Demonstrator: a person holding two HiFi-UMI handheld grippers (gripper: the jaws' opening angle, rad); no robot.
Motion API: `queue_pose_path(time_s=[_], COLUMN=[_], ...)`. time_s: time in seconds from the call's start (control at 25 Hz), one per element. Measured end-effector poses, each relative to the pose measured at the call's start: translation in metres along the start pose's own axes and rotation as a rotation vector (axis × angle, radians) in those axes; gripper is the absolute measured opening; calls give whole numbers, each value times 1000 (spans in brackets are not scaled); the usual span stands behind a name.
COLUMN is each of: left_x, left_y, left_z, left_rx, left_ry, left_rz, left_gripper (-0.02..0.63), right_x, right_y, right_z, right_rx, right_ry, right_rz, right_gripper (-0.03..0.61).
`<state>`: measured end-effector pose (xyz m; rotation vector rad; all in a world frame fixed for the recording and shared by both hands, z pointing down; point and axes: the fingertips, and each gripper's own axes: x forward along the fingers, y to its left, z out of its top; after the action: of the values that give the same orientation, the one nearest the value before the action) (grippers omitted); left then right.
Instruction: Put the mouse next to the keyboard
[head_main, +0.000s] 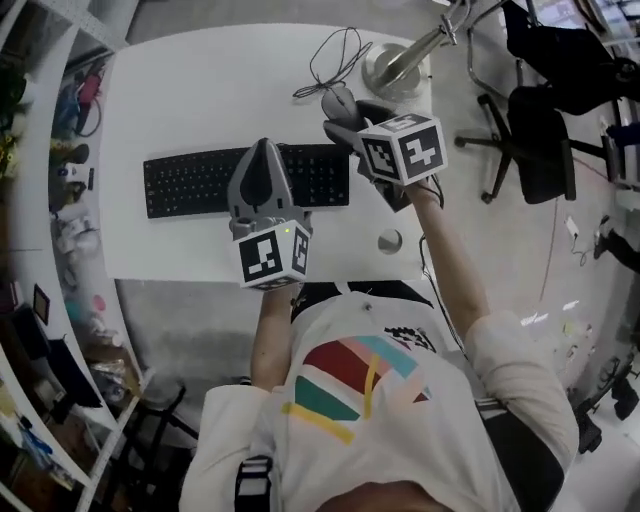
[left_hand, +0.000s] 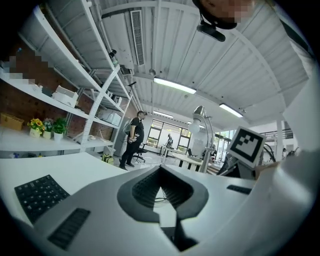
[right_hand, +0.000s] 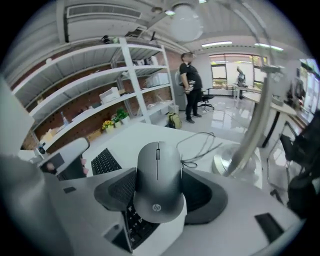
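R gripper is clamping the mouse above the keyboard's right end. L gripper is hovering, jaws together (nothing between).

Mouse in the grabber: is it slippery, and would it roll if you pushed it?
The mouse looks smooth and rounded, so it may be slippery; the right gripper clamps its sides with ribbed pads, which probably helps. It looks hard, not squishy. It's a low dome, not a ball, so pushed it would likely slide, not roll.
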<state>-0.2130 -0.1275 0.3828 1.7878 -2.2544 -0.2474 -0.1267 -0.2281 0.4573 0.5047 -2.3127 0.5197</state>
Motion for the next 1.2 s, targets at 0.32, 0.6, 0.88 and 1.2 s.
queue_pose_path(time_s=[0.32, 0.6, 0.88, 1.2], left_x=[23, 29, 24, 22], left_y=[-56, -70, -81, -83], left_z=[-23, -43, -61, -67], left_rx=[44, 40, 17, 9], left_ry=[51, 113, 157, 180], left_rz=[-142, -159, -173, -171], left_gripper=[44, 44, 44, 44], right_x=[-45, -50, -42, -36], right_y=[-44, -67, -64, -65], right_z=[-90, -160, -191, -190], right_rx=[306, 397, 362, 324], right_ry=[-5, 117, 203, 180], right_rz=[-65, -225, -282, -351], right_gripper=[270, 270, 270, 270])
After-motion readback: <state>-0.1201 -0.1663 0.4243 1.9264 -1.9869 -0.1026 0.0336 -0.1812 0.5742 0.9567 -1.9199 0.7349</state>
